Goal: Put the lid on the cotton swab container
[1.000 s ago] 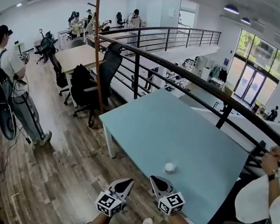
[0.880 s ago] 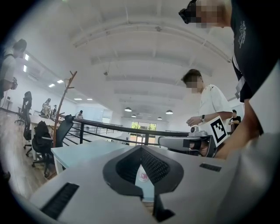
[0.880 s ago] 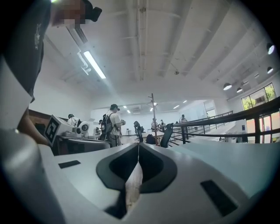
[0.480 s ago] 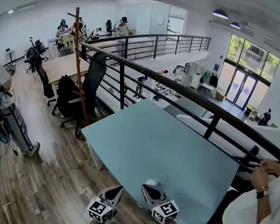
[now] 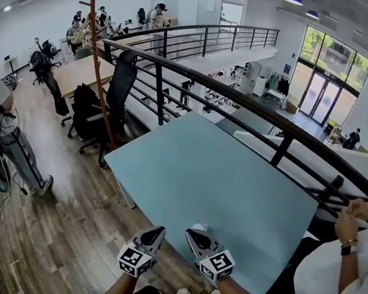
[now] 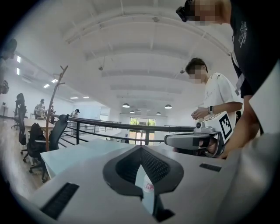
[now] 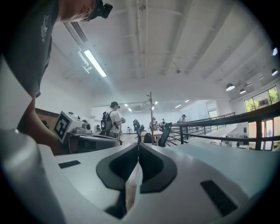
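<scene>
A small white cotton swab container (image 5: 200, 227) stands near the front edge of the pale blue table (image 5: 233, 184). Only its top shows behind the tip of my right gripper (image 5: 191, 233), and I cannot make out a separate lid. My left gripper (image 5: 158, 230) hangs beside it to the left, over the table's front corner. Both point level across the table. In the left gripper view the left gripper's (image 6: 141, 148) jaws meet at the tip. In the right gripper view the right gripper's (image 7: 139, 146) jaws also meet. Neither holds anything.
A black railing (image 5: 269, 121) runs behind the table over a lower floor. A person in a white shirt (image 5: 347, 268) stands at the table's right end. Black office chairs (image 5: 112, 99) and a wooden coat stand (image 5: 100, 63) are to the left on the plank floor.
Both grippers have come closer to the table's front edge. The container stood clear ahead of the right gripper; now it sits right at that gripper's tip, partly hidden.
</scene>
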Motion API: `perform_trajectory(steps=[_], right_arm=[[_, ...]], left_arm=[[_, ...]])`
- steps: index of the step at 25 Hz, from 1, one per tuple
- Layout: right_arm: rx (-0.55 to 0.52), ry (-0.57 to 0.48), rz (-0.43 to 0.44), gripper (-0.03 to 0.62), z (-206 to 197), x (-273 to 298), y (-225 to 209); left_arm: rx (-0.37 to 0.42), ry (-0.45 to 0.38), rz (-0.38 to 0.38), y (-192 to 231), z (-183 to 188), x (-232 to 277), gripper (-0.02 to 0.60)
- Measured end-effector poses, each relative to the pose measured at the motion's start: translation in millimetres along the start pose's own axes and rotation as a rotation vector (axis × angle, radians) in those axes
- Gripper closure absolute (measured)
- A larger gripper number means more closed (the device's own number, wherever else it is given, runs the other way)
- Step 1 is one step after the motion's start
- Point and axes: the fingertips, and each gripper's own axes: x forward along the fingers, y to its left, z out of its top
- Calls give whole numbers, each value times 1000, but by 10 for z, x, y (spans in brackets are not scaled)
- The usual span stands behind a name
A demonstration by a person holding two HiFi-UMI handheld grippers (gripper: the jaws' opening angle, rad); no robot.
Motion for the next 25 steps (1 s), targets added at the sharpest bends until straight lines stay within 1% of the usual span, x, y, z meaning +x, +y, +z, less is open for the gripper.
perform_trajectory(steps=[3,6,9,13,17,20,22,25], right_arm=[[14,-7,-37,574,-35,152,-159],[4,0,-60,576,-81,335,-241],[-20,-4,-94,574,5,423,-279],[-6,-23,-172,574,33,536,-354],[3,-41,-269,574,76,648,-544],[20,-42,-312,576,30,738,-567],[16,-54,-339,574,17,803,-625],[11,-83,-378,574,90,918,-703]], left_arm=[[-8,0,-18,193,-55,149,569],[2,8,-55,374,-96,294,569],[13,6,-98,463,-12,401,569],[24,3,-146,638,48,524,569],[16,3,-186,818,88,693,569],[8,20,-218,909,30,693,569],[23,18,-257,936,13,734,569],[73,23,-324,983,83,811,569]])
